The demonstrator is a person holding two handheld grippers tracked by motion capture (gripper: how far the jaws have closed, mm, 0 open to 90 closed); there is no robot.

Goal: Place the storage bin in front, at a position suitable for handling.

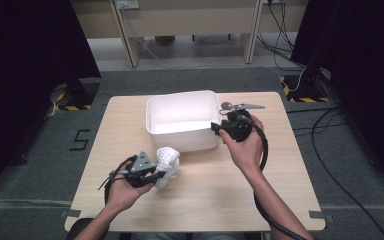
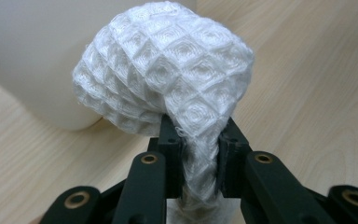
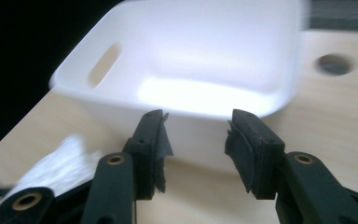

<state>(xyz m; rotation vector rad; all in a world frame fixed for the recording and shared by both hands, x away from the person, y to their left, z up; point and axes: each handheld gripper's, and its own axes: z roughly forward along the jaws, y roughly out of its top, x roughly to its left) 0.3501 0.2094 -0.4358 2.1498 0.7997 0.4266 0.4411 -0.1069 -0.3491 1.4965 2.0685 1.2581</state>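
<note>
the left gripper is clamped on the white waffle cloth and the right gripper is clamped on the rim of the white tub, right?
Not quite. The left gripper is indeed clamped on the white waffle cloth, but the right gripper grips nothing: the right gripper view shows its jaws apart with an empty gap, short of the white tub.

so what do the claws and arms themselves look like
Both claws are black: the left claw bears a grey three-cornered plate, and so does the right claw. Linked bars with brass-coloured pivots carry dark, worn pads. A thick black cable trails from each. The forearms are bare, no sleeves.
</note>
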